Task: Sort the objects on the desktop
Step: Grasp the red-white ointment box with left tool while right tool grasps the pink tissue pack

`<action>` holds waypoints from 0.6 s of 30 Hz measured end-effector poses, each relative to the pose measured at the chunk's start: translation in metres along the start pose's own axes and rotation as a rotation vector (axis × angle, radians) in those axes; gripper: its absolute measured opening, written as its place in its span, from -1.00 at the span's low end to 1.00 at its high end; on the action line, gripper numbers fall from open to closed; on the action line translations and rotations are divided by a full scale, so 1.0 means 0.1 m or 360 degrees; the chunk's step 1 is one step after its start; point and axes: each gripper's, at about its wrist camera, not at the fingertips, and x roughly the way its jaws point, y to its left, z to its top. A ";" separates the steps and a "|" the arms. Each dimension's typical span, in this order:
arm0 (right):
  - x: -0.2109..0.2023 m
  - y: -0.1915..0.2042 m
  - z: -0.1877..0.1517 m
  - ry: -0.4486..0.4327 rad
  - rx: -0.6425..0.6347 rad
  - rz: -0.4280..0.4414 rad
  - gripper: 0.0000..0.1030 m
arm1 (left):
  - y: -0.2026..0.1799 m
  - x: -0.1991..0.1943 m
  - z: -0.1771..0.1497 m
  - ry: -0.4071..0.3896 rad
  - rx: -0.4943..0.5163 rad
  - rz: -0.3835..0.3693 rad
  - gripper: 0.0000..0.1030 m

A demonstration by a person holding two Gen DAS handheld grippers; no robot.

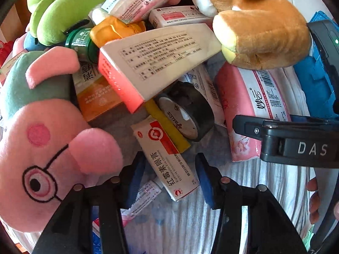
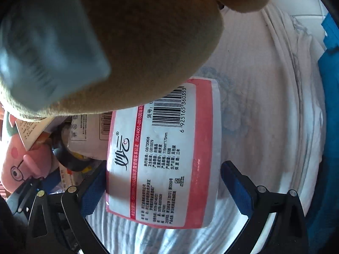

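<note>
My left gripper point(image 1: 169, 156) points down into a heap of objects on a striped cloth. A small white and red ointment box point(image 1: 167, 158) lies slanted between its blue pads point(image 1: 204, 180), and a slim gap shows at each side. My right gripper point(image 2: 164, 165) straddles a pink and white tissue pack point(image 2: 165, 158), also open. The left pad sits at the pack's edge and the right pad stands a little off it. In the left wrist view the right gripper's black housing point(image 1: 296, 146) hangs over the same tissue pack point(image 1: 250, 110).
A pink pig plush point(image 1: 42, 148), a green plush point(image 1: 63, 6) and a brown bear plush point(image 1: 258, 31) ring the heap. A long white and red box point(image 1: 152, 63), an orange box point(image 1: 95, 99) and a black tape roll point(image 1: 190, 114) lie in the middle. A blue bin point(image 1: 313, 80) stands at the right.
</note>
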 end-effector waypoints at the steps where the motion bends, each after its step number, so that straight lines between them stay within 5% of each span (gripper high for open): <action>1: 0.00 -0.02 -0.02 -0.0003 -0.0002 0.0005 0.99 | 0.02 -0.01 -0.01 0.0002 0.0002 -0.0003 -0.17; 4: -0.02 -0.13 -0.11 0.0014 0.0020 0.0009 0.77 | 0.05 -0.04 -0.08 0.0017 0.0008 -0.0021 -0.25; 11: -0.13 -0.28 -0.49 0.0087 0.0005 -0.0039 0.77 | 0.06 -0.17 -0.33 0.0019 0.0098 -0.0021 -0.36; 18: -0.19 -0.42 -0.78 0.0146 0.0145 -0.0052 0.82 | 0.04 -0.19 -0.34 0.0056 0.0094 0.0111 -0.36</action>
